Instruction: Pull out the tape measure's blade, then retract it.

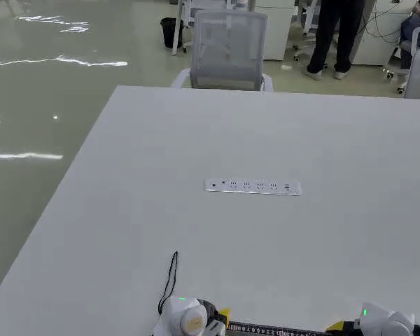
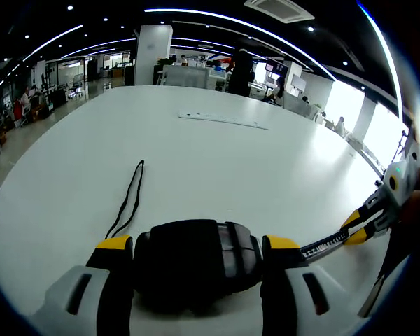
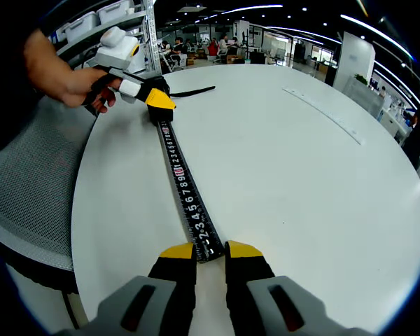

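As the blade (image 3: 185, 192) is run out across the table (image 1: 126, 210) on the near side of the power strip (image 1: 252, 187), well apart from it & approx parallel to it, the pull-out half looks largely done, retract not yet begun. The left gripper (image 2: 197, 245) is clamped round the tape measure's case (image 2: 189, 269), one jaw on each flank, prob. to anchor the body so only the blade travels. The case sits nearer the person than the power strip, just off its left end. The right gripper (image 3: 210, 252) has its jaws nearly together, pinching the blade's free end btwn the yellow tips, nearer than the power strip & out past its right end. Holding at the tip makes sense b/c it keeps control of the spring pull. The blade runs straight btwn the two grippers, numbers up, so tension seems even. The case's black strap (image 2: 129, 199) trails loose toward the power strip, clear of the blade. Next, I'd judge, ease the tip back to the case slowly, since letting go outright risks whip-in. Whether a lock is set, can't tell.
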The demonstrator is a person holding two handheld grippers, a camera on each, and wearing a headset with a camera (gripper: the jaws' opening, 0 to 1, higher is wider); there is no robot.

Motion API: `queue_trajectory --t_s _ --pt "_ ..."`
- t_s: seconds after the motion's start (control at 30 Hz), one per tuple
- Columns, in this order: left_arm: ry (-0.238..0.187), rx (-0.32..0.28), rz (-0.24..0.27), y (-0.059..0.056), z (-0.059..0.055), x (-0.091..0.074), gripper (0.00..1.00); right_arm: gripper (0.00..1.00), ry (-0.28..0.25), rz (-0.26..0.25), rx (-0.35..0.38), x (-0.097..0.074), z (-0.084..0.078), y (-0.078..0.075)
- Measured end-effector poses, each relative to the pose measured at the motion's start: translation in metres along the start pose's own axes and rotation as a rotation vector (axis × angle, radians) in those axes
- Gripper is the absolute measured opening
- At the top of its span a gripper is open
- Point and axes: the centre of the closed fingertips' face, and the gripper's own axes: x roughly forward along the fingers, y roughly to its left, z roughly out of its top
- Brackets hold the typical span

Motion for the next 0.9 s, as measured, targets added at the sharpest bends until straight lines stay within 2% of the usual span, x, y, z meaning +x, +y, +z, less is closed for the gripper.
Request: queue_trajectory --t_s 0.17,0.4,0.63,0.9 --pt "0.017 0.029 0.0 -0.0013 -0.0011 0.0004 0.71 0.14 0.007 0.0 -0.006 -0.0004 0.0007 0.0003" --pt "0.032 0.121 -0.012 -0.0025 -0.0048 0.0013 0.69 0.14 0.014 -0.006 -0.013 0.0001 -0.0002 -0.0002" --pt "0.037 0.142 -0.018 -0.0019 -0.0051 0.0007 0.68 0.14 0.026 -0.015 -0.021 0.0003 0.0005 0.0005" --pt "0.036 0.14 -0.025 -0.0011 -0.0052 0.0011 0.68 0.15 0.024 -0.017 -0.023 0.0002 0.0023 0.0016"
